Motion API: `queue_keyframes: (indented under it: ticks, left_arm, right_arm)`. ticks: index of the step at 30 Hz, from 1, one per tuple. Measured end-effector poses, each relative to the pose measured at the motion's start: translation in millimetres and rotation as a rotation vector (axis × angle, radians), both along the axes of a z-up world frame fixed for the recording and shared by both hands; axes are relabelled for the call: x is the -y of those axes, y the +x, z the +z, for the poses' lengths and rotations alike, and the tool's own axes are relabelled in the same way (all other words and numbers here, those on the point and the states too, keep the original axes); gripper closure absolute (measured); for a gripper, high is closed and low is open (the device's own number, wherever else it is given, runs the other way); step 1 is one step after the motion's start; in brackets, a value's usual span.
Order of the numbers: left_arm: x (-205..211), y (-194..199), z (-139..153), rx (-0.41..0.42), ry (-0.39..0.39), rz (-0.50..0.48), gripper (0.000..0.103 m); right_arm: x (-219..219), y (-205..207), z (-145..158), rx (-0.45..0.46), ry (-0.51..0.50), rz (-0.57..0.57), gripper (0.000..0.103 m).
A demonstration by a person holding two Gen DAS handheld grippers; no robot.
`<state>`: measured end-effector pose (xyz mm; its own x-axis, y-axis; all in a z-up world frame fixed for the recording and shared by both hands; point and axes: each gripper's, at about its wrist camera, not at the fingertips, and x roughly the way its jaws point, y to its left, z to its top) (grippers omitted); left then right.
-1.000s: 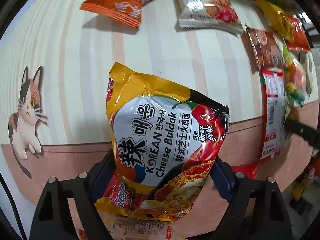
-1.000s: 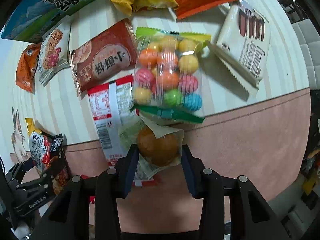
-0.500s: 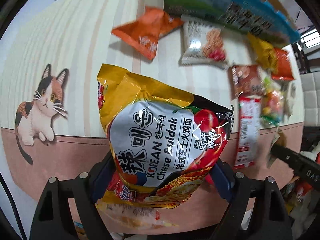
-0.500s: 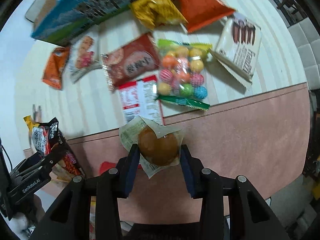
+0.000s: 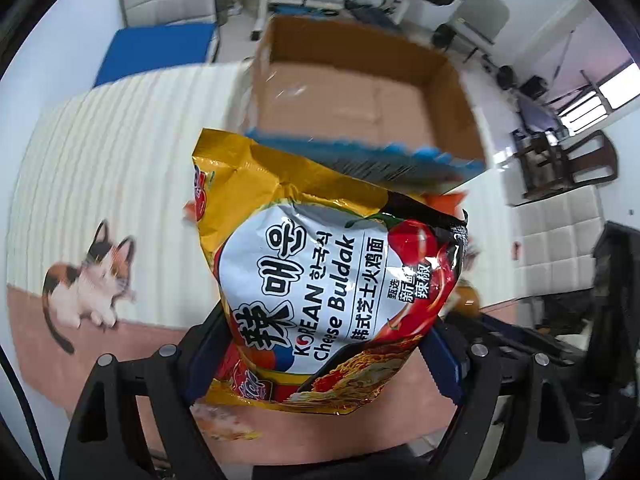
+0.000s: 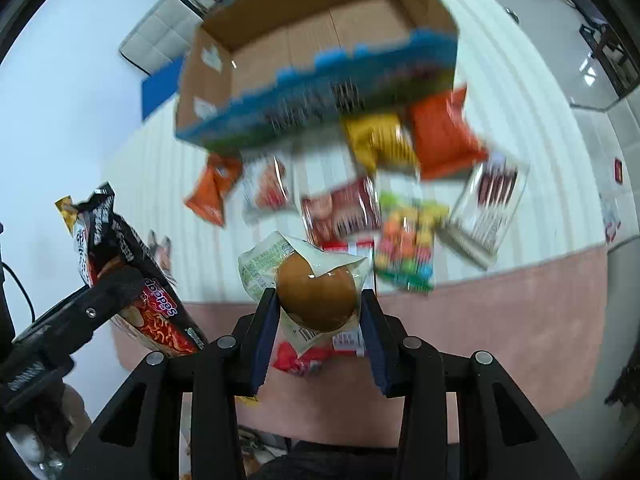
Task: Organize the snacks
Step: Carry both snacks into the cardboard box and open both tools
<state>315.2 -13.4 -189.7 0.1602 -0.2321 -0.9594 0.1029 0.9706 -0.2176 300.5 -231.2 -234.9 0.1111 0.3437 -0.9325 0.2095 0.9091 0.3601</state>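
Note:
My left gripper (image 5: pixel 320 356) is shut on a yellow, white and red Korean Cheese Buldak noodle packet (image 5: pixel 320 276), held high above the table. In the right wrist view that packet (image 6: pixel 120 276) and the left gripper (image 6: pixel 100 300) show at the left. My right gripper (image 6: pixel 318 320) is shut on a clear wrapper with a round brown bun (image 6: pixel 316 294) inside. An open cardboard box (image 5: pixel 360 92) with a blue printed front edge stands on the far side of the table; the same box (image 6: pixel 316 48) appears blurred in the right wrist view.
Several snack packs lie on the striped tablecloth (image 6: pixel 160 168): an orange bag (image 6: pixel 444 136), a yellow bag (image 6: pixel 380 140), a bag of coloured balls (image 6: pixel 408 240), a white chocolate-stick pack (image 6: pixel 488 208), a brown-red pack (image 6: pixel 340 212). A cat print (image 5: pixel 88 280) marks the cloth. Chairs (image 5: pixel 568 160) stand beyond.
Both grippers have risen well above the table with their packets still gripped. The views tilted up, so the cardboard box and the room behind came into sight and the snacks look smaller.

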Motion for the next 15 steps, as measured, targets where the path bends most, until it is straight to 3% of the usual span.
queue_keyframes:
  ticks: [7,15]
  left_arm:
    - [42,69,34,0.029,-0.007,0.006,0.017]
    - [65,153,15,-0.037,-0.008,0.036,0.017]
  right_arm:
    - [19,68,27,0.095,-0.046,0.011,0.060]
    - [41,134,22,0.115,-0.073,0.009,0.060]
